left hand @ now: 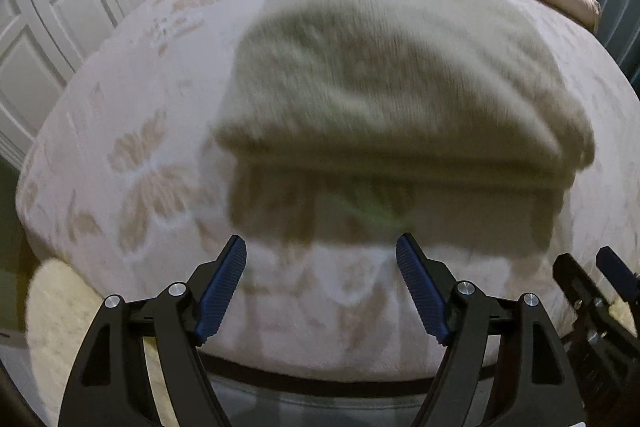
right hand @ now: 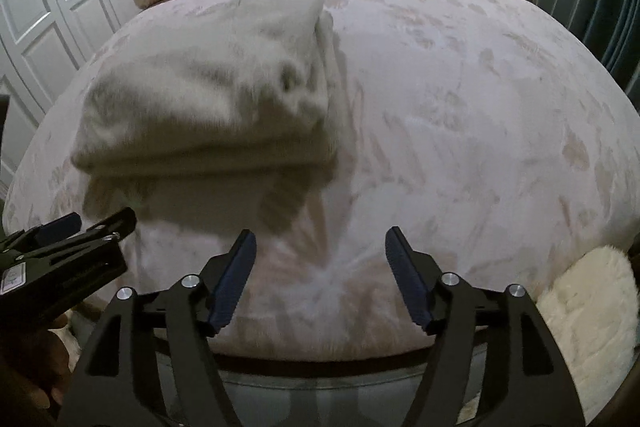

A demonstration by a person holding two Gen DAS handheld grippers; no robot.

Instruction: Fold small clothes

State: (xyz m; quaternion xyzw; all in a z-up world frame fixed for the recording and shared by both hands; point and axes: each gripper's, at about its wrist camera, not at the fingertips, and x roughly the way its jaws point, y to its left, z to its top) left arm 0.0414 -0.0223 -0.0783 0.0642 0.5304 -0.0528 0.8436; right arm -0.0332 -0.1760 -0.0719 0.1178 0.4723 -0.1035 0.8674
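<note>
**Folded garment dead ahead of my left, off to the left of my right**

The bed [left hand: 120,147] spreads ahead of both grippers. The folded cream garment [left hand: 400,87] lies on it, long axis crosswise, straight ahead of my left gripper [left hand: 320,283] and nearer it. My right gripper [right hand: 320,275] sees it ahead-left. Both gape wide, holding nothing.
</note>
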